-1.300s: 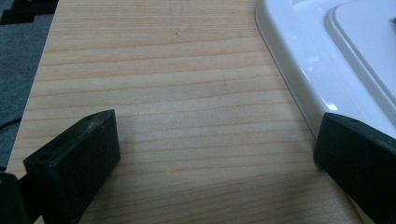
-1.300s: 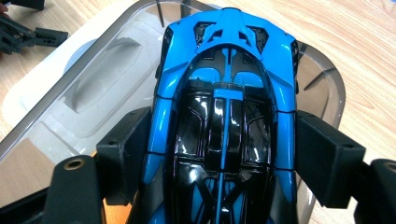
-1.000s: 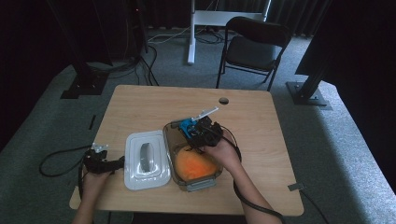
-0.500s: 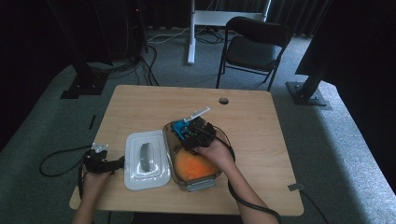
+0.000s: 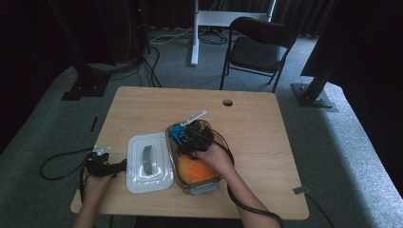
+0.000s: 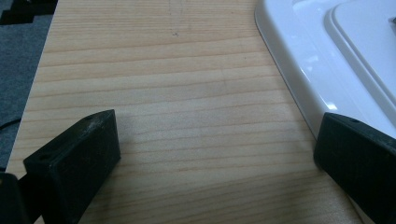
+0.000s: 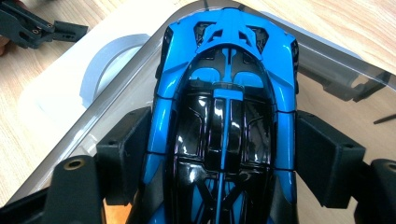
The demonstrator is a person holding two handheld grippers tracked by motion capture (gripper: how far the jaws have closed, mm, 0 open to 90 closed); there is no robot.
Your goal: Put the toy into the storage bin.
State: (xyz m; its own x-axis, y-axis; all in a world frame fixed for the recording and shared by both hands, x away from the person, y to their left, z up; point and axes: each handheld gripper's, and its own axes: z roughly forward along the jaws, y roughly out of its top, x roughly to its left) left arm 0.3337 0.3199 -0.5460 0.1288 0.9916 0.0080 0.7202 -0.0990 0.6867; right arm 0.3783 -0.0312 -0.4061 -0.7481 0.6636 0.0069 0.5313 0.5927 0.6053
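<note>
Jaws of the right gripper are pinching a blue toy car by its two sides, and the car is hanging over the far end of a clear container, close to its rim. An orange thing is lying in the near end of that container. A white lid is sitting just beside the container, on its left. The left gripper is resting spread wide near the left table edge, one jaw right at the lid's rim. The wooden table is offering much free room at the far and right sides. A folding chair is standing behind, on grey carpet.
</note>
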